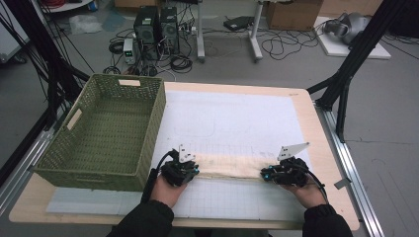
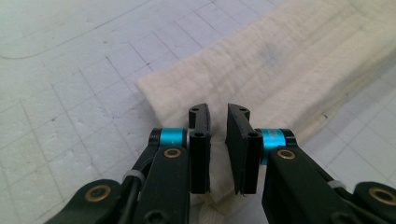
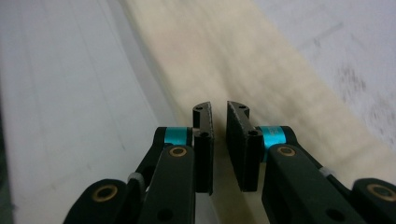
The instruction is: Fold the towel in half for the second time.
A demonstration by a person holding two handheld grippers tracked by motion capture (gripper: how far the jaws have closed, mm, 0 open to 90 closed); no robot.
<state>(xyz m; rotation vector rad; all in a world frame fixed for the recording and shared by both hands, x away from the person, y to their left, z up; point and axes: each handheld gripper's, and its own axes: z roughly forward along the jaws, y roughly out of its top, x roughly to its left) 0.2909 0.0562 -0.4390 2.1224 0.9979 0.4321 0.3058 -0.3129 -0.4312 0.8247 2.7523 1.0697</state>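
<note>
From the high view, a folded cream cloth (image 1: pixel 228 167) lies as a long strip across the white gridded mat (image 1: pixel 237 123) near the person's edge of the table (image 1: pixel 316 148), with the left gripper (image 1: pixel 189 171) at its left end and the right gripper (image 1: pixel 266 174) at its right end; the green woven basket (image 1: pixel 101 131) stands just beside the left hand. In the left gripper view, the left gripper (image 2: pixel 218 119) has its jaws drawn narrow, a slim gap showing between the pads, and the cloth's (image 2: pixel 261 74) short end runs beneath and between them, so it looks pinched low down, though the contact itself is hidden. In the right gripper view, which is blurred, the right gripper (image 3: pixel 218 114) also stands narrow over the cloth (image 3: pixel 243 60), and I cannot tell whether fabric is truly caught. The step in hand seems to be taking both ends for a fold or lift. To do it well, each grip should catch all layers at the corner, and both hands should rise together, keeping the strip taut and level so no layer slips or sags.
</note>
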